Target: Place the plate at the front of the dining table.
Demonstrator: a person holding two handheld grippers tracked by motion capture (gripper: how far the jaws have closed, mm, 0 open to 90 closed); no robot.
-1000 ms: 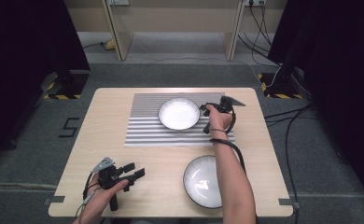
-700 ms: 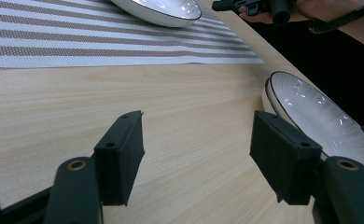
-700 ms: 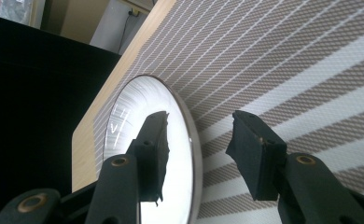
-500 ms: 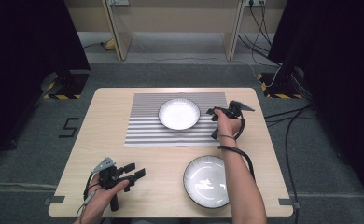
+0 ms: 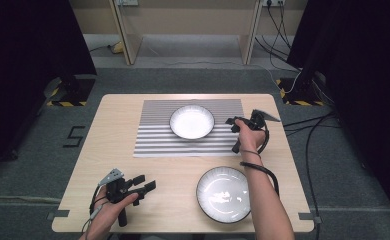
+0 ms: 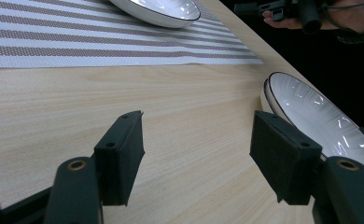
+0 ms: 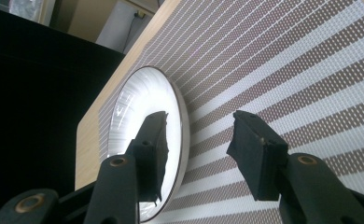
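Observation:
A white ribbed plate (image 5: 192, 121) rests on the striped placemat (image 5: 153, 142) at the table's far middle. Just right of it, my right gripper (image 5: 231, 122) is held open, clear of the rim. Its jaws have just been opening and nothing is gripped between them. In the right gripper view the gripper (image 7: 199, 121) faces that plate (image 7: 143, 88), whose rim lies just ahead. A second white plate (image 5: 223, 194) lies at the front right. My left gripper (image 5: 144, 182) is open over bare wood at the front left, and its jaws (image 6: 196, 121) hold nothing.
The wooden table (image 5: 118, 110) has bare wood left of the placemat and along the front. In the left gripper view the near plate (image 6: 311, 112) lies to the right. Cables trail on the grey floor (image 5: 333, 150) to the right.
My right gripper has drawn back to the right from the rim of the plate on the mat, which stays in place. The left gripper has not moved.

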